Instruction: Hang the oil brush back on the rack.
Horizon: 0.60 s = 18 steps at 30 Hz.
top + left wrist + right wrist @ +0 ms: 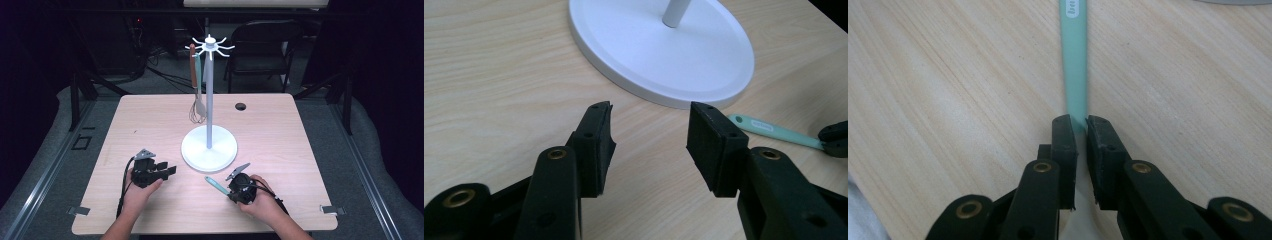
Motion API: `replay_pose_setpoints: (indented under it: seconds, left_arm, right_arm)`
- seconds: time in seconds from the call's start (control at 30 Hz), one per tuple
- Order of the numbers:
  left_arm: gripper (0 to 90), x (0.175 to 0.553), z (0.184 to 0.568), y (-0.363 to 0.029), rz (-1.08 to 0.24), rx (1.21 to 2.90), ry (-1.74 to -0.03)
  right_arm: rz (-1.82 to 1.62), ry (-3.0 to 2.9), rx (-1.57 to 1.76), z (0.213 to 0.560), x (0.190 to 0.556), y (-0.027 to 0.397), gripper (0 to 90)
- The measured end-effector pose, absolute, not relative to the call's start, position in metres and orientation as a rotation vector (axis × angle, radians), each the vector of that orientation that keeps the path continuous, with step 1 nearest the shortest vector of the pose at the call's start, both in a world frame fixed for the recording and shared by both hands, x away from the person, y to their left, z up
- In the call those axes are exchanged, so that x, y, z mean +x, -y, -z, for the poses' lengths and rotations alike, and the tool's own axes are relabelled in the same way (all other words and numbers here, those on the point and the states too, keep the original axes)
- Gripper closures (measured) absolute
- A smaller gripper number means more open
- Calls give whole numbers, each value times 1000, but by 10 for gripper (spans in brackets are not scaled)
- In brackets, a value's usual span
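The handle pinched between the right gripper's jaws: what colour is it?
Mint green handle, clearest in the right gripper view.

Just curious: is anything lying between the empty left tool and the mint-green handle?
Only bare table and the white stand base edge, per the left gripper view; left tool, handle.

The counter (150, 125) is bright under light from above, but the room behind is very dark. Up close, the black fingers (596, 145) look soft and blurry.
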<state>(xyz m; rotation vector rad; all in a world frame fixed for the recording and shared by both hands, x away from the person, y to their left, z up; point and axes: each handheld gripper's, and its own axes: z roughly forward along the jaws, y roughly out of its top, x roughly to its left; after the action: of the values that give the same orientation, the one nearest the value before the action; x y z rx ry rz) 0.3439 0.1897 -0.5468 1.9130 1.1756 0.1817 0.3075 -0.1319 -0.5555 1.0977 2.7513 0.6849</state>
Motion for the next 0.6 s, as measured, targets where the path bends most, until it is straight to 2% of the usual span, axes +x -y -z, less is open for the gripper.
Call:
replay_pose_setpoints:
  seconds: [0.6]
  left_arm:
    - [463,333,549,-148,-94,1967,-1013]
  right_arm:
    - [-915,-2706,1083,550,303,144,830]
